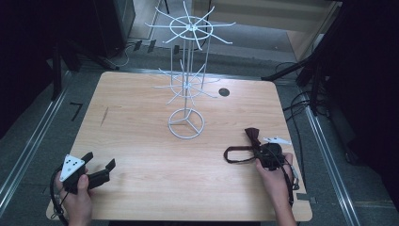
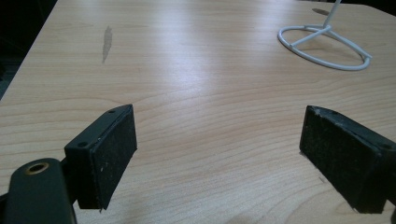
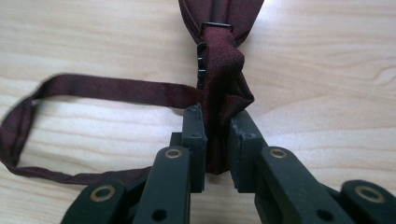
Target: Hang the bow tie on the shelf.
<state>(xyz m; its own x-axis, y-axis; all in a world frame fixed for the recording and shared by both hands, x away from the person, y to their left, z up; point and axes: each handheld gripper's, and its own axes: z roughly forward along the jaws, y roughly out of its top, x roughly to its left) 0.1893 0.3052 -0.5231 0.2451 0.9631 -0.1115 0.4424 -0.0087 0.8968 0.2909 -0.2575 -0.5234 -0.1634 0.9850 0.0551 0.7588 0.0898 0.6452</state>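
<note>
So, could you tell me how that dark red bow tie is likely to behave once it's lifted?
Probably floppy: the bow tie is soft fabric, bunched between the right gripper jaws. Its strap lies in a loose loop and would likely dangle. It looks light and unlikely to slip.

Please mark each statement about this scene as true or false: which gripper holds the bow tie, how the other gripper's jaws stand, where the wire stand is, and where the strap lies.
1. The right gripper is closed on the dark red bow tie. True.
2. The left gripper also holds a part of the bow tie. False: its jaws stand wide apart over bare table, with nothing between them.
3. The white wire stand is upright on the table. True.
4. The bow tie hangs on one hook of the stand. False: it lies on the table near the right gripper, apart from the stand.
5. The strap of the bow tie forms a loop lying on the wood. True.
</note>
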